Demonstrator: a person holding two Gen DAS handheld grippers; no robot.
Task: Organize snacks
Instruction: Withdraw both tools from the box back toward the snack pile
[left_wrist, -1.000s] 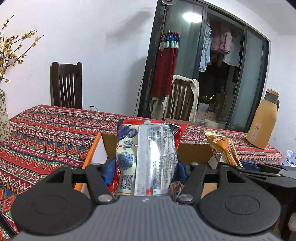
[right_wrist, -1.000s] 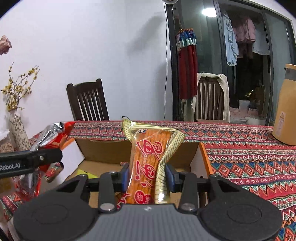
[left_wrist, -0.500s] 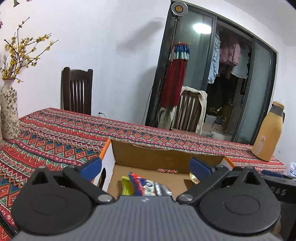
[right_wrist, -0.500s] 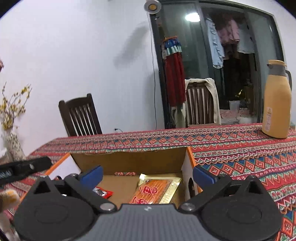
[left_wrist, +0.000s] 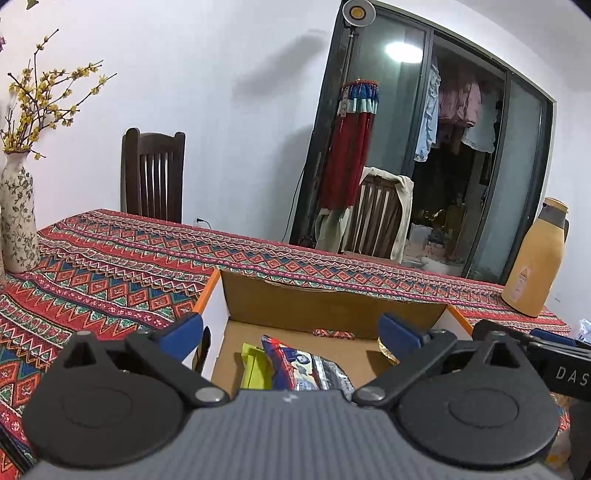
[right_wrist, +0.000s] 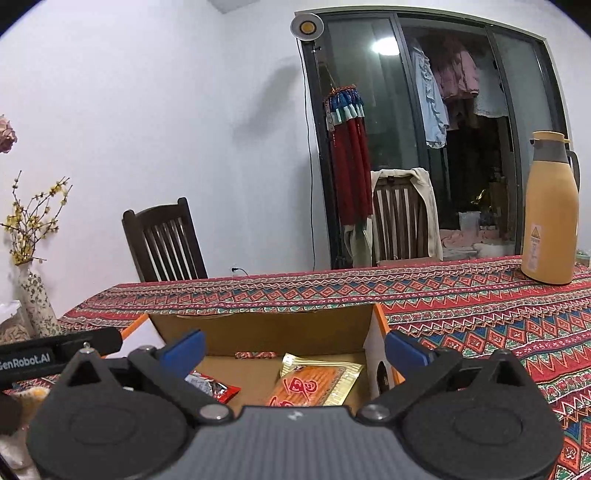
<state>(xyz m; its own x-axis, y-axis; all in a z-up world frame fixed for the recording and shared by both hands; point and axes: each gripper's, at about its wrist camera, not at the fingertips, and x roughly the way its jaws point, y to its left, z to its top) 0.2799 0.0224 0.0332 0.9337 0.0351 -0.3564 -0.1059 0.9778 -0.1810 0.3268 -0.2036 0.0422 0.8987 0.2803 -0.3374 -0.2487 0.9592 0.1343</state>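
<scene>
On the patterned tablecloth (left_wrist: 110, 273), both tongs (left_wrist: 291, 332) (right_wrist: 295, 349) gape empty above the boxed gold-and-orange snack pack (right_wrist: 314, 384).

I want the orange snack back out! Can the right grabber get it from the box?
Probably yes. The right gripper is open right above the cardboard box, and the orange snack packet lies flat on top with nothing covering it.

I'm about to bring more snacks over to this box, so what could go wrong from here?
The two open grippers, left gripper and right gripper, hang close together over the cardboard box and might collide. The orange-and-gold packet and the blue-and-silver packet lie loose, so more packets may pile unevenly.
</scene>
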